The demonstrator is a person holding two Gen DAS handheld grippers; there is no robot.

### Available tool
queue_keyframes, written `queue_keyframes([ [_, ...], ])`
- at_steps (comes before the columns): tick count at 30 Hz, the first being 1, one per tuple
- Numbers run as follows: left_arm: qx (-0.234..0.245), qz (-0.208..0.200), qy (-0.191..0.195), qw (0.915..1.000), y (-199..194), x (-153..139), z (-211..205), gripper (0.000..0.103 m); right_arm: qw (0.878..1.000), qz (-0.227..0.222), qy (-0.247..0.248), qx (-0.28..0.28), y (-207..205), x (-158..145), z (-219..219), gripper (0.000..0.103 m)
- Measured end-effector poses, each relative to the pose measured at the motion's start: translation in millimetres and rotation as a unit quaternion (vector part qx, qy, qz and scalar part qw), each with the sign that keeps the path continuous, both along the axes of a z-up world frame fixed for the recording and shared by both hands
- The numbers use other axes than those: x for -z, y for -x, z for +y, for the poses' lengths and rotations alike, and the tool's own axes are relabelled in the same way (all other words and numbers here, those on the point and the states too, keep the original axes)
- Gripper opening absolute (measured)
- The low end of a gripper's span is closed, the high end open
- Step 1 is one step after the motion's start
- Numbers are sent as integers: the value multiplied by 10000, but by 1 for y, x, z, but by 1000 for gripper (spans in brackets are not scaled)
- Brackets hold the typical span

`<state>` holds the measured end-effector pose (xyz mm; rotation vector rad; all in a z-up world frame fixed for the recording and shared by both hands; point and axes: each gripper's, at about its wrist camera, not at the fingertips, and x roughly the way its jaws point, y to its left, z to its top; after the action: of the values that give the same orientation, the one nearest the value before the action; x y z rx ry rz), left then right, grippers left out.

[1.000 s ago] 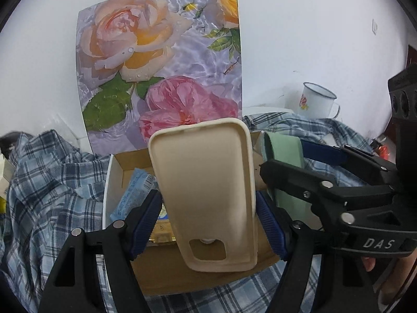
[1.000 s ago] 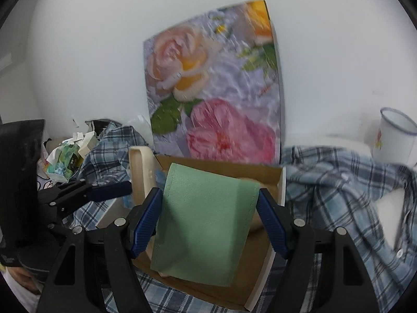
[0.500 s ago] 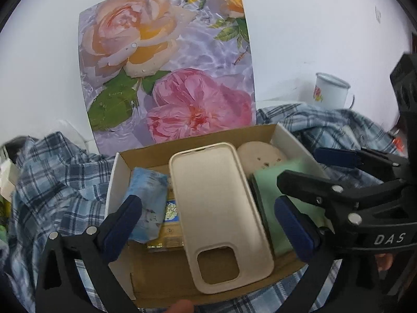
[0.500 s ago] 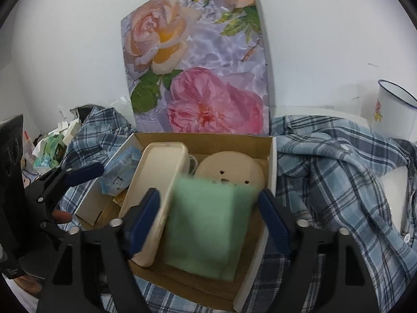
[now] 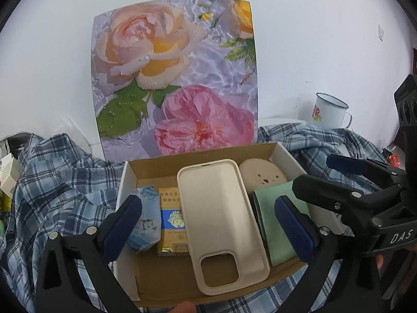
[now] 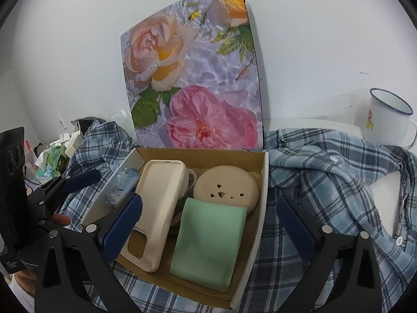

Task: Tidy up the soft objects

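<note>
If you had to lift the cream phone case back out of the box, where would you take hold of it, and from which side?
I would take the phone case across its two long edges near the camera cutout end, coming from above on the near, open side of the box. It lies flat and hollow side up, so its raised rim gives the pads a lip. The green cloth crowds one edge, so that finger has little room.

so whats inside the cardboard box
In the cardboard box: cream phone case, green cloth, round beige disc, blue packet, yellow packet. Anything beneath them is hidden.
</note>
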<state>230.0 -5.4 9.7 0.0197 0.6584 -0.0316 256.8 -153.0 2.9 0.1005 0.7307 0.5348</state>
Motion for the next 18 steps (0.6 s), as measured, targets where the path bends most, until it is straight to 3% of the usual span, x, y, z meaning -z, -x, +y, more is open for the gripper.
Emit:
queue_keyframes([
  [6, -29, -189, 36, 9998, 7, -15, 1, 103, 9997, -245, -11, -26, 9, -20, 1, 102],
  [18, -240, -794, -76, 9965, 37, -70, 7, 103, 9910, -1322, 25, -204, 57, -91, 13, 103],
])
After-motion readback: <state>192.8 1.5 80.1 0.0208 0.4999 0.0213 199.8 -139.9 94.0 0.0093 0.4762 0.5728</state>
